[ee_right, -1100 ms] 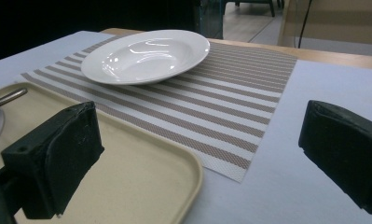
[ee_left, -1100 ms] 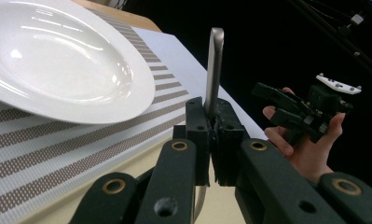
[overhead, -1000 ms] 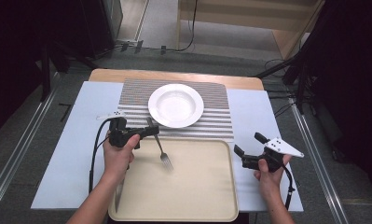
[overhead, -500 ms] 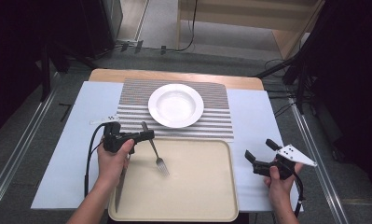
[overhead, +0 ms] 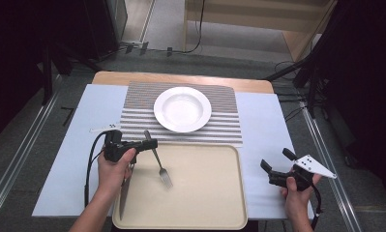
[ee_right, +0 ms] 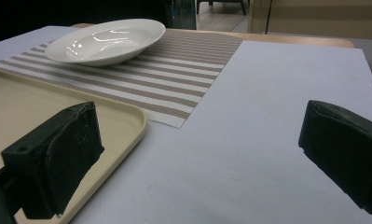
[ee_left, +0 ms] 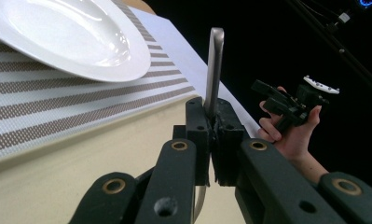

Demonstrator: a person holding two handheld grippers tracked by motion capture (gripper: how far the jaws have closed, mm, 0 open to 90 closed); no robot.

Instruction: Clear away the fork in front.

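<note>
steel fork (overhead: 159,161) pinched in left claw (overhead: 151,144); right claw (overhead: 276,162) gapes wide, empty.

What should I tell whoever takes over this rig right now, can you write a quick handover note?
Left gripper: shut on the fork by its handle; tines point toward the person, over the beige tray.
Right gripper: open, nothing between its jaws, held off the tray's right edge above the pale blue table cover.
White plate: sits on the striped placemat beyond the tray, nothing on it.
A knife lies along the tray's left edge.
Done: fork gripped and lifted.
Left: probably set the fork beside the plate, then deal with the knife.
</note>
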